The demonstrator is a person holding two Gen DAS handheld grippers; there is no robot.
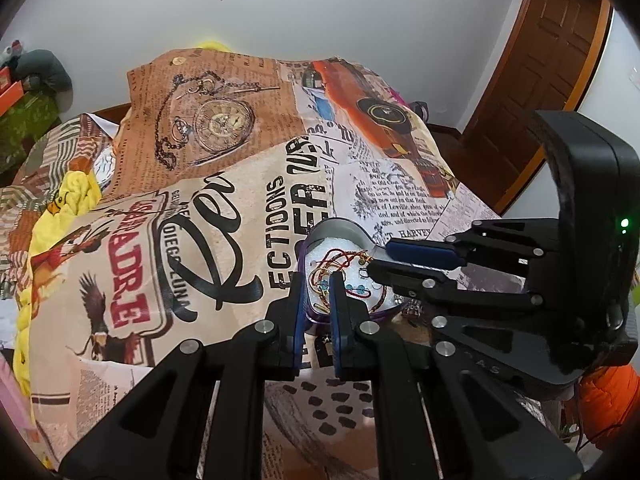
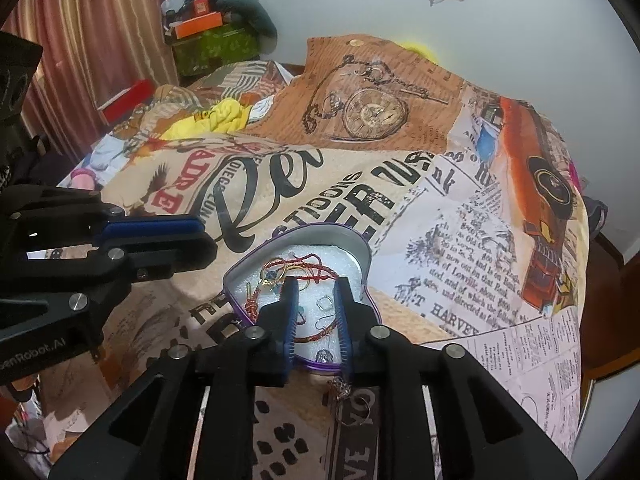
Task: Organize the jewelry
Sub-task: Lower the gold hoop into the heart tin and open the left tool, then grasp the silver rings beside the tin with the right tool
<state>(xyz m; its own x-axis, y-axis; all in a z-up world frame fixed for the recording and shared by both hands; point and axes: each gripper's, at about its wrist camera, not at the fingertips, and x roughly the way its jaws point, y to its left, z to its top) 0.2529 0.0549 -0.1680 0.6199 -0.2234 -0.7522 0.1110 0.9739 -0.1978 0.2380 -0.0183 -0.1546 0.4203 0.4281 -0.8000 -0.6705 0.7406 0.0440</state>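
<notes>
Left wrist cam: the left tongs [image 1: 318,280] sit a little parted right over the near edge of a heart-shaped tin [image 1: 340,240], nothing pinched between them. The tin rests on a bed under a newspaper-print bedspread [image 1: 224,200], white foam inside, with a red cord bracelet [image 1: 344,258] and gold rings [image 1: 322,274] on it. The right tongs [image 1: 380,258] poke in from the right, nearly together.

Right wrist cam: the right tongs [image 2: 314,292] hang open over the tin [image 2: 360,252], empty. A silver earring hook [image 2: 323,305] lies between the fingers. A metal trinket [image 2: 342,390] lies on the bedspread just outside the tin. The left tongs [image 2: 202,234] look pretty much closed here.
</notes>
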